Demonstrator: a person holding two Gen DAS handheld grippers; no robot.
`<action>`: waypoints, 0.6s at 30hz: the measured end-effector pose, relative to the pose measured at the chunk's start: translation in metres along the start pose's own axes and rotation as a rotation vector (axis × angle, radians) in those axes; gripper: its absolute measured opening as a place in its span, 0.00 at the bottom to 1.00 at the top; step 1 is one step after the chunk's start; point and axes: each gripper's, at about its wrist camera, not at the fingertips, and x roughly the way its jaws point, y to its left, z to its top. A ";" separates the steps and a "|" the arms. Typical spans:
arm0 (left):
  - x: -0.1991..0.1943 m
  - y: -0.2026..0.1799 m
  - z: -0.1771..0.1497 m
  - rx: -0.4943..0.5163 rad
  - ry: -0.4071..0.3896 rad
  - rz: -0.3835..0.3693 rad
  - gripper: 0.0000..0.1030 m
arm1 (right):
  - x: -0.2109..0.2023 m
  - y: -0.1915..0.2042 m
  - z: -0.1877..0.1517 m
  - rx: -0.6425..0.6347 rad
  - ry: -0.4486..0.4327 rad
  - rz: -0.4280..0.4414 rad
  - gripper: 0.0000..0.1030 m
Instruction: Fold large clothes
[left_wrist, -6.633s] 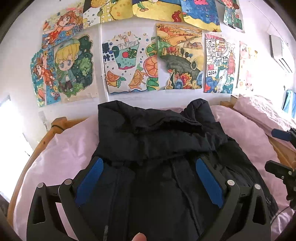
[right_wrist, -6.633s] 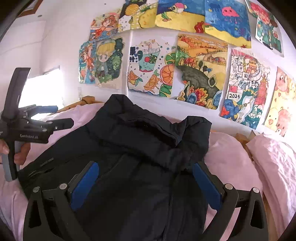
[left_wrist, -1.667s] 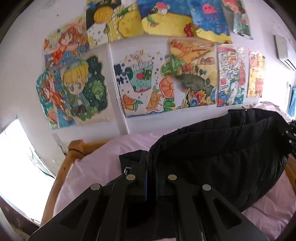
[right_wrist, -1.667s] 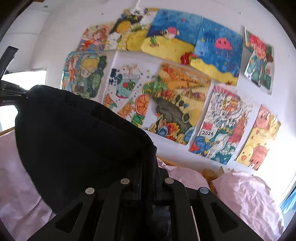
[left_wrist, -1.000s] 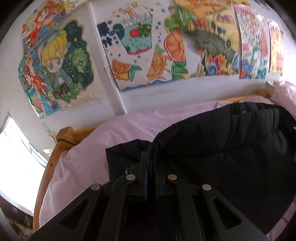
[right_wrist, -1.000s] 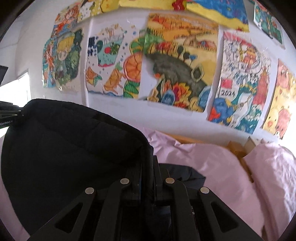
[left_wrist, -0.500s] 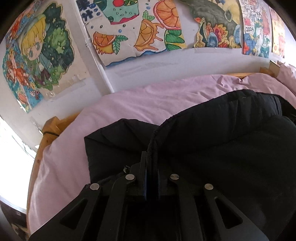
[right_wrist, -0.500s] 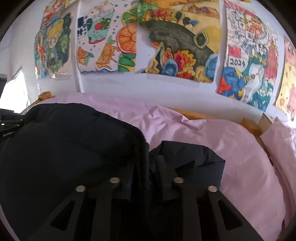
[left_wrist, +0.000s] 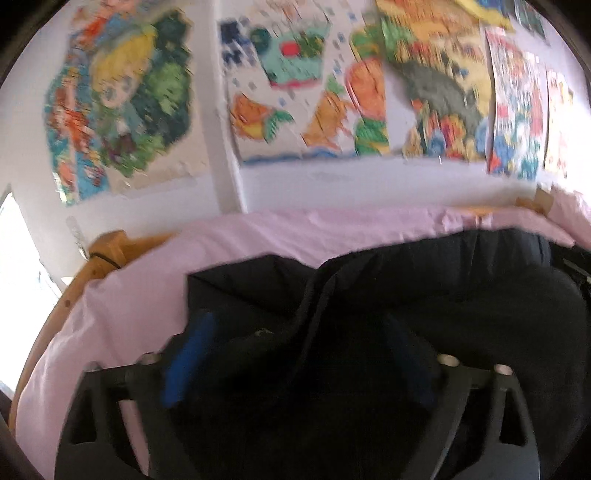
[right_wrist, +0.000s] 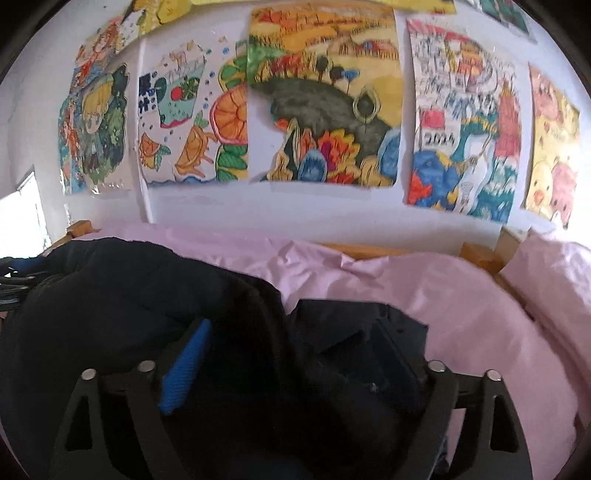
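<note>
A black padded jacket (left_wrist: 443, 288) lies folded over on the pink bedsheet (left_wrist: 125, 295). My left gripper (left_wrist: 299, 339) stands over the jacket's left end. Its jaws are opening, the blue pads spread wide, and the fold's edge lies loose between them. In the right wrist view the same jacket (right_wrist: 122, 295) bulges to the left. My right gripper (right_wrist: 295, 343) is over the jacket's right end, its jaws opening too, with cloth lying slack between the pads. The left gripper's black frame (right_wrist: 14, 277) peeks out at the far left edge.
The wooden bed frame (left_wrist: 99, 258) runs along the left side. A pink pillow (right_wrist: 554, 273) lies at the right. The wall (right_wrist: 314, 206) close behind the bed carries several colourful drawings. A bright window (left_wrist: 14, 258) is at the far left.
Both grippers sank toward the bed with the jacket's folded edge, then their jaws spread wide and let the cloth go. The jacket now rests on the sheet.
</note>
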 end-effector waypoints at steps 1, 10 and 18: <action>-0.005 0.002 0.000 -0.010 -0.013 0.001 0.90 | -0.002 0.001 0.001 -0.006 -0.010 -0.010 0.88; -0.048 -0.016 -0.003 -0.026 -0.110 0.078 0.90 | -0.040 0.021 0.010 -0.057 -0.062 -0.069 0.97; -0.047 -0.074 0.008 0.104 -0.134 0.045 0.95 | -0.043 0.043 0.000 -0.070 -0.055 -0.075 1.00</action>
